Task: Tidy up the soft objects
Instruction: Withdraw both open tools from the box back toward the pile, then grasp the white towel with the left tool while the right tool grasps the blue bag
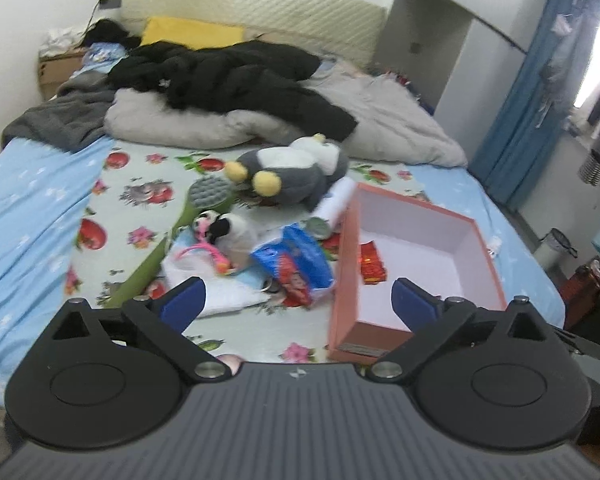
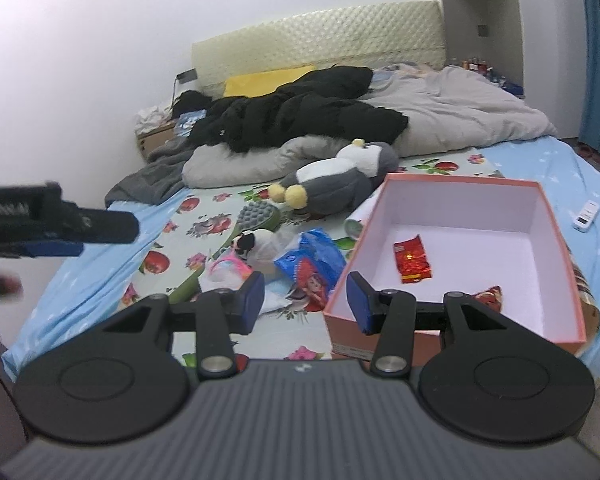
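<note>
Bed [image 1: 36,200] (floral sheet) holds pink box [image 2: 556,216], penguin plush [image 1: 296,168]; both jaws spread.

We note a grey and white plush penguin [image 2: 336,184] with yellow feet lying on its side on the bed, just behind the open pink box [image 2: 480,184]. A small black-and-white plush [image 2: 256,242] sits in the clutter left of the box, beside a blue snack bag [image 2: 312,260]. Inside the box lies one red packet [image 2: 412,260], flat on the white floor.
</note>
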### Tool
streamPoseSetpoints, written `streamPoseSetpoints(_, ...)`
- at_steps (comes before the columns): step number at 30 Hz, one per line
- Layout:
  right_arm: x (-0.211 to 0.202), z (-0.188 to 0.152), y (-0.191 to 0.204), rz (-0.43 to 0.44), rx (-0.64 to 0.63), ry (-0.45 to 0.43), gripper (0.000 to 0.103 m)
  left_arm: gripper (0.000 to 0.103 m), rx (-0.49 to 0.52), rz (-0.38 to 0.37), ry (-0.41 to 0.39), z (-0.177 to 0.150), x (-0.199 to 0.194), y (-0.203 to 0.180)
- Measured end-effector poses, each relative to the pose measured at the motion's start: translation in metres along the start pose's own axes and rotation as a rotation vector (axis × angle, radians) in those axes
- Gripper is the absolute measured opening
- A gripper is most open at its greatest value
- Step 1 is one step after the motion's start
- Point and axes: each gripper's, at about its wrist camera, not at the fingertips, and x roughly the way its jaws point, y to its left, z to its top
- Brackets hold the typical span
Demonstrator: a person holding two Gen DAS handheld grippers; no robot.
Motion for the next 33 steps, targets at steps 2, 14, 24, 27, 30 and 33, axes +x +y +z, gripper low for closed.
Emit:
streamPoseSetpoints(2, 0.007, 0.003, 0.004, 0.009, -0.008, 0.01, 0.049, 0.103, -0.014, 0.007, 0.015, 0.01, -0.002, 0.008)
streamPoseSetpoints(14, 0.072, 0.012, 0.013, 0.014, -0.03, 0.108, 0.049, 0.103, -0.105, 0.087, 0.241, 0.053, 0.009, 0.037)
streamPoseSetpoints(24, 0.109, 0.006, 0.013, 0.008, -0.021, 0.181, 0.049, 0.103, -0.182, 0.053, 0.321, 0.053, 0.051, 0.05)
streamPoseSetpoints(27, 0.117, 0.004, 0.012, 0.011, -0.017, 0.198, 0.049, 0.103, -0.206, 0.046, 0.342, 0.05, 0.065, 0.055)
streamPoseSetpoints(30, 0.124, -0.001, 0.013, 0.014, -0.016, 0.218, 0.049, 0.103, -0.215, 0.041, 0.358, 0.047, 0.079, 0.058)
streamPoseSetpoints(33, 0.131, -0.003, 0.014, 0.016, -0.015, 0.235, 0.049, 0.103, -0.232, 0.022, 0.373, 0.045, 0.091, 0.062)
